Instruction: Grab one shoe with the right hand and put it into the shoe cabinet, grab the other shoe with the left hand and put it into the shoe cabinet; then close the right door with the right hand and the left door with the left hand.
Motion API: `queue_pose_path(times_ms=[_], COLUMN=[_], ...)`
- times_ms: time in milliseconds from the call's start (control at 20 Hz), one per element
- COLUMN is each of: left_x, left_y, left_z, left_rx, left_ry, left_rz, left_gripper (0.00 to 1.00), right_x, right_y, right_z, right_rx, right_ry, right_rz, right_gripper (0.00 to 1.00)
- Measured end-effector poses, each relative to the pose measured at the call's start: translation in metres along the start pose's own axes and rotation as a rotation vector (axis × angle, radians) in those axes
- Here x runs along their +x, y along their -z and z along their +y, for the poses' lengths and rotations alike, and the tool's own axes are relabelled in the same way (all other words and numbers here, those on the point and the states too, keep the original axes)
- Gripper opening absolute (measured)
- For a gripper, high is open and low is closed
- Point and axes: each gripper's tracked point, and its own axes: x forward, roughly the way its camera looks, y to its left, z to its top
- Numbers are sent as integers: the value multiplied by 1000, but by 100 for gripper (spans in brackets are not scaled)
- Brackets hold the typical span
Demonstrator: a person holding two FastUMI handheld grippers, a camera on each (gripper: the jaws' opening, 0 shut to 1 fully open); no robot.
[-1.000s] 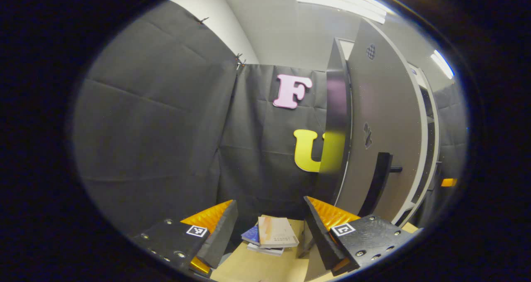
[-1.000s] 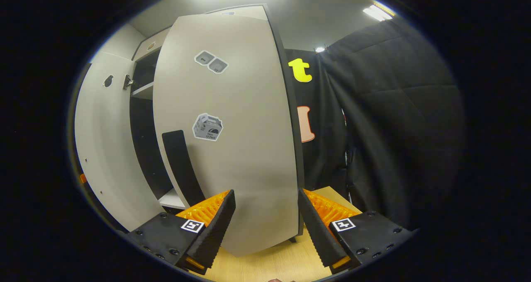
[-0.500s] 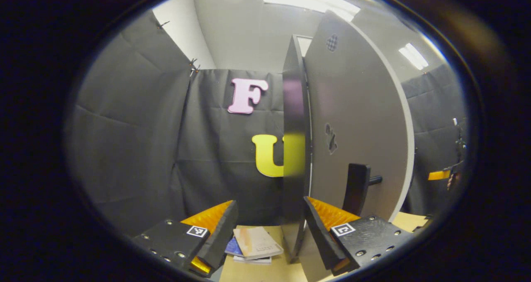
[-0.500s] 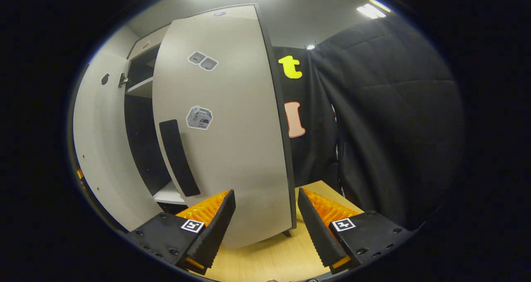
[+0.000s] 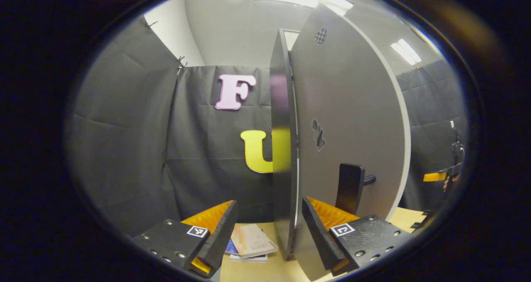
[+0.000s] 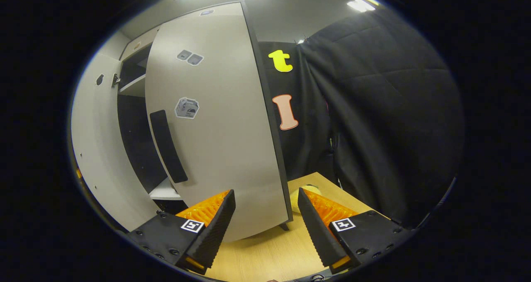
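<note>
In the left gripper view the cabinet's left door (image 5: 352, 108) stands ajar. Its dark free edge (image 5: 283, 170) runs down between the fingers of my open left gripper (image 5: 267, 228), and a black handle (image 5: 350, 186) sits on its grey face. In the right gripper view the grey right door (image 6: 224, 128), with a black handle (image 6: 166, 146) and stickers, is half swung. Its lower corner hangs between the fingers of my open right gripper (image 6: 265, 224). To its left is the dark cabinet inside (image 6: 135, 149) with a pale shelf (image 6: 133, 89). Whether either gripper touches its door is unclear.
Books (image 5: 252, 244) lie stacked on the wooden table (image 6: 265, 253) beyond the left gripper. A yellow object (image 6: 299, 194) peeks out behind the right door's bottom corner. Black cloth walls close in on both sides. The other gripper (image 5: 437, 176) shows small at the far right.
Both doors have slid leftward in their views. The left door now turns more of its outer face to me. The right door has uncovered the yellow object. Both grippers stay open.
</note>
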Motion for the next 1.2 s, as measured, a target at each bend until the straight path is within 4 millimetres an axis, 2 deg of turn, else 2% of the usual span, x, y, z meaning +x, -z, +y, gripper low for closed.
queue_pose_path(times_ms=[200, 350, 400, 800, 1000, 1150, 1200], left_x=[11, 9, 7, 16, 31, 49, 53], left_y=[3, -4, -2, 5, 6, 9, 11], left_z=[-29, -44, -51, -84, -115, -150, -160], left_rx=[-22, 8, 4, -46, -73, -103, -107], left_ry=[34, 29, 24, -4, 9, 34, 36], left_rz=[8, -13, -9, -1, -3, -9, -4], left_gripper=[90, 91, 97, 98, 98, 98, 91], right_x=[5, 9, 12, 17, 21, 22, 22], right_y=[2, -4, -6, -5, -12, -17, -20], right_z=[-1, -5, -8, -37, -57, -71, -75], right_rx=[5, 8, 6, 31, 26, 19, 17], right_ry=[-21, -33, -34, -42, -29, -29, -30], right_rz=[7, 3, 1, 27, 17, 16, 16], right_gripper=[96, 96, 96, 96, 96, 96, 96])
